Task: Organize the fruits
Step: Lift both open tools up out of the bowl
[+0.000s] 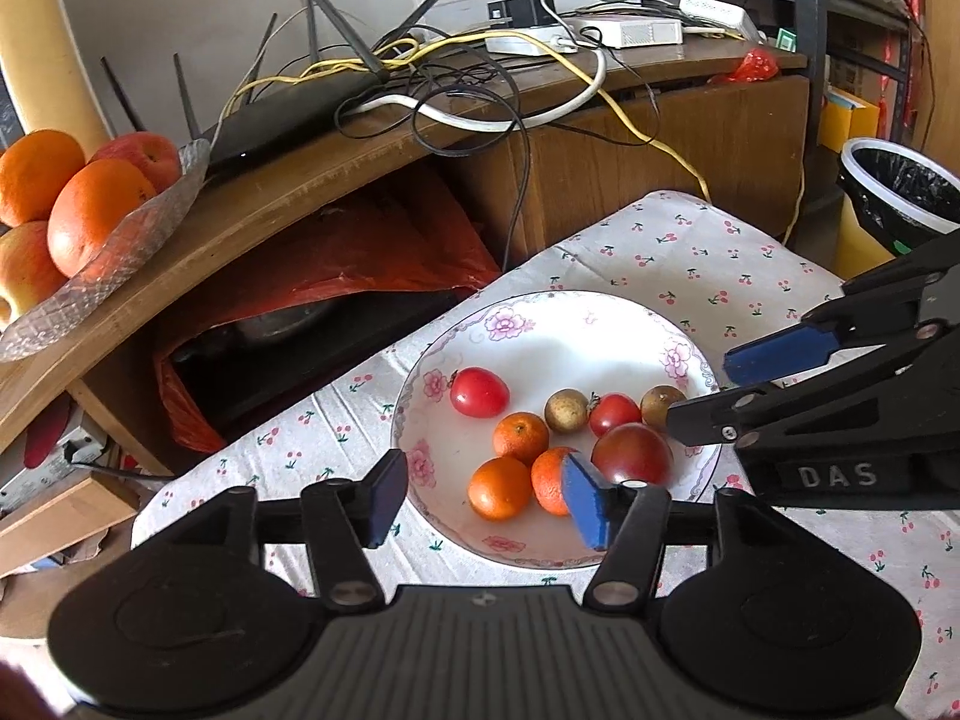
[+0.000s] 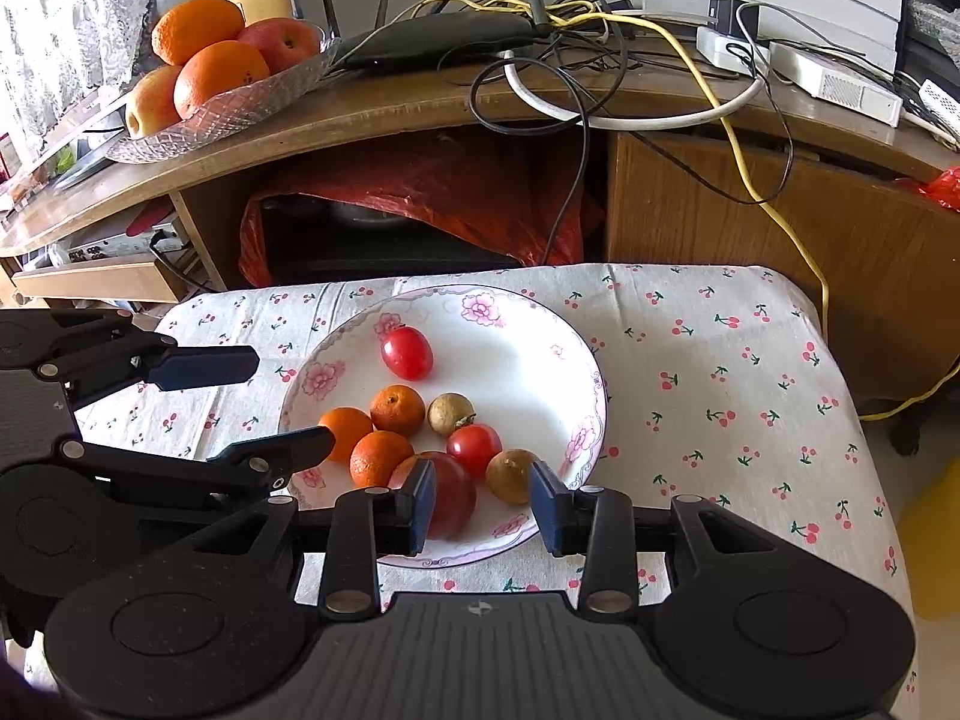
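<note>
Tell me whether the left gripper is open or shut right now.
Open. The left gripper has its blue pads apart over the plate, pressing on nothing; the small oranges lie loose beyond them.

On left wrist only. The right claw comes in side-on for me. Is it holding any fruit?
Observer: No. The right wrist view shows the right claw open, its pads pressing on nothing.
Operator: Its finger covers part of a brown fruit here. Is that one whole?
Observer: Yes. The brown fruit is whole with its stem stub showing. It lies beside the small tomato, near the plate rim closest to that claw.
</note>
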Demonstrator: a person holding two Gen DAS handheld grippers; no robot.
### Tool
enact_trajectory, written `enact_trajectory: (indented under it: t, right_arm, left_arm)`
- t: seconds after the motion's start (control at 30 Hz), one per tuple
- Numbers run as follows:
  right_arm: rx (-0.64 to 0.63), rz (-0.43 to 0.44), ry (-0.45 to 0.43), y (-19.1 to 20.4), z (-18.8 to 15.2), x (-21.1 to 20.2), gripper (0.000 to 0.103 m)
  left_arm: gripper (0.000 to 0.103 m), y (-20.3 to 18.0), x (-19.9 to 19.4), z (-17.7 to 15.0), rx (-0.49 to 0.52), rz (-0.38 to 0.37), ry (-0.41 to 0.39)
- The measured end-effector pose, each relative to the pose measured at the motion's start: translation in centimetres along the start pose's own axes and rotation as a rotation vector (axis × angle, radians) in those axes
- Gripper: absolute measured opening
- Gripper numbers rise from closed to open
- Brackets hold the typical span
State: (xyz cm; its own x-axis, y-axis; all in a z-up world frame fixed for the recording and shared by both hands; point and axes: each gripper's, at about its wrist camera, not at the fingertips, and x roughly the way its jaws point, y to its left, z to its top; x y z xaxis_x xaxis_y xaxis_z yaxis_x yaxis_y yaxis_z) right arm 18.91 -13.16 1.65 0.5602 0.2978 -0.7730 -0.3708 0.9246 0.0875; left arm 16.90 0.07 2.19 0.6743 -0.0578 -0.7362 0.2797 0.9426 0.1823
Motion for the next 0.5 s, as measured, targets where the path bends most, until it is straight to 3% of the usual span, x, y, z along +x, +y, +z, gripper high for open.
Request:
enact_trajectory:
  t: [0.5]
  right_arm:
    - [0.007,-0.011,-0.005,0.5,-1.6,-2.3,0.036]
  left_arm:
    - [0.092,-0.7,-1.8,-1.7,-0.013,0.066,-0.004]
